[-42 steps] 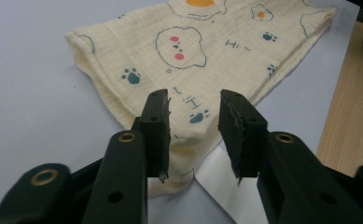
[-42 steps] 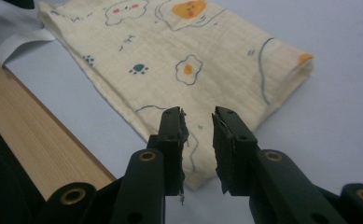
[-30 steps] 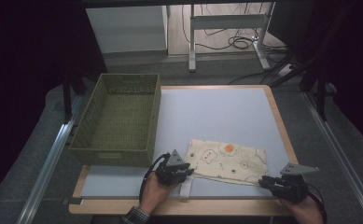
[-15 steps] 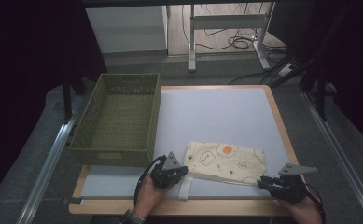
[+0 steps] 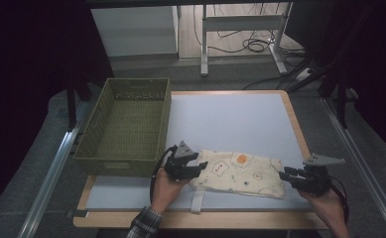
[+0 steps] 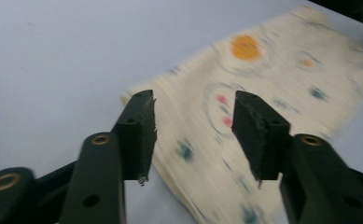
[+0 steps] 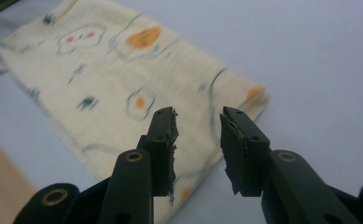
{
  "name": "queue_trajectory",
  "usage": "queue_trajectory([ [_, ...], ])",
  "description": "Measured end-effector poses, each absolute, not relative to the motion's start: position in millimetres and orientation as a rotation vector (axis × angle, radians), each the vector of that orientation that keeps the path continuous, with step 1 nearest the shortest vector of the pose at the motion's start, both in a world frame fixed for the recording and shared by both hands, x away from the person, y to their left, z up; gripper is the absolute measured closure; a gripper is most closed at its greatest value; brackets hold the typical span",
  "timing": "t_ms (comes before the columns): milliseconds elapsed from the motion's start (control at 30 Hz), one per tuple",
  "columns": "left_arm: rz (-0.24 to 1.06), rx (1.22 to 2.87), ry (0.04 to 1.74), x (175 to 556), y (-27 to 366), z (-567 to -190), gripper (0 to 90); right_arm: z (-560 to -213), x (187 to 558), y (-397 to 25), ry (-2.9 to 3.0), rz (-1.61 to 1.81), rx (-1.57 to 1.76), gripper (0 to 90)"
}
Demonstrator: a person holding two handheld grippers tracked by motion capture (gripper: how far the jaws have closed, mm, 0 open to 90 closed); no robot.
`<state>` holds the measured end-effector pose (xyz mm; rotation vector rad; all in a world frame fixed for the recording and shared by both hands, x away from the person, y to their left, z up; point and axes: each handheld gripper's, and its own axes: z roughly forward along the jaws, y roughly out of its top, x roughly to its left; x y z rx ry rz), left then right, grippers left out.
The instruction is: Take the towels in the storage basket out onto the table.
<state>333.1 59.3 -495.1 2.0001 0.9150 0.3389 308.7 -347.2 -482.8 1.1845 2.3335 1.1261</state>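
Note:
A cream cloth (image 5: 240,172) printed with orange, red and blue shapes lies folded flat on the white table top near the front edge. At its left end my left gripper (image 5: 196,163) stands open, jaws spread over the cloth's (image 6: 263,84) corner with nothing between them. My right gripper (image 5: 284,174) is at the cloth's right end, also open, jaws just above the cloth's (image 7: 123,70) edge. A white strap (image 5: 197,198) of the cloth hangs toward the front edge.
An olive woven basket (image 5: 101,148) stands on the table's left side, close behind my left gripper. The white table top (image 5: 230,119) stretches bare behind the cloth. A wooden rim (image 5: 294,119) borders the table; metal rails run along both sides.
My left gripper has moved up and right onto the cloth's left end. The right gripper has edged left toward the cloth's right end. The cloth lies as before.

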Motion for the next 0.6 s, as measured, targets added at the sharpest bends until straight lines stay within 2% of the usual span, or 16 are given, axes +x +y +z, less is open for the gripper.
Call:
queue_trajectory([
  [167,0.404,2.037,0.985,361.8,50.2,-498.4,56.6,-478.4,331.5,-341.4,2.300,1.110,1.192,65.4],
  [233,0.390,2.039,1.012,373.9,49.9,-505.2,57.3,-479.8,341.2,-339.3,2.289,1.092,1.200,65.0],
  [267,0.338,2.043,1.019,383.0,49.4,-514.2,57.5,-484.6,349.7,-339.8,2.283,1.080,1.228,64.7],
  [500,0.338,2.070,1.025,394.9,49.2,-540.5,51.4,-507.0,361.4,-347.4,2.279,1.031,1.280,60.7],
  [567,0.346,2.082,1.009,393.5,48.2,-540.4,55.5,-517.3,362.6,-347.8,2.305,1.018,1.284,61.0],
  [600,0.346,2.082,1.009,393.5,48.2,-540.4,62.1,-517.3,362.6,-347.8,2.305,1.018,1.284,61.0],
])
